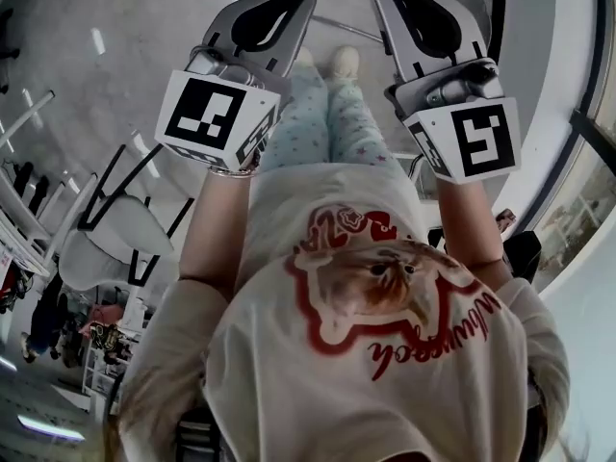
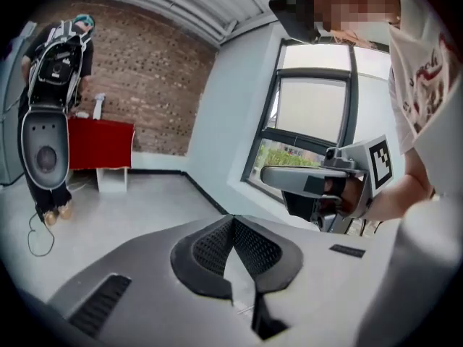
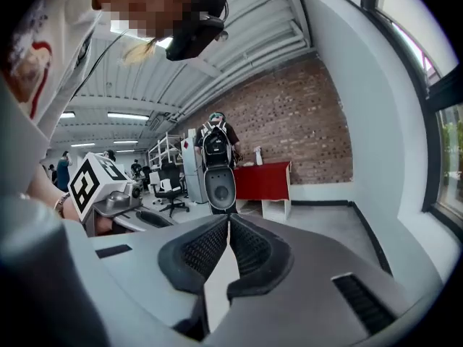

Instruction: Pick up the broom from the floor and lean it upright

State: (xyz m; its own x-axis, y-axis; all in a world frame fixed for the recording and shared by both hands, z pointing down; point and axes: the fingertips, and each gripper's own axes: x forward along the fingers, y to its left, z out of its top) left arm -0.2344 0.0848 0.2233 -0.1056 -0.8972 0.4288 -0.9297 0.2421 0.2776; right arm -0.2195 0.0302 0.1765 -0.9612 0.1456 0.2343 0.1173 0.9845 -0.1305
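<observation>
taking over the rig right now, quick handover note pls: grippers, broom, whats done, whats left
Left gripper: jaws shut, nothing between them.
Right gripper: jaws shut, nothing between them.
Both are held out side by side in front of the person, above the grey floor.
Broom: in none of the three views, so where it lies can't be told.
Done: nothing that shows; no broom held or leaning anywhere in view.
Left: find the broom, open a gripper, pick it up, lean it upright, probably against a wall.
</observation>
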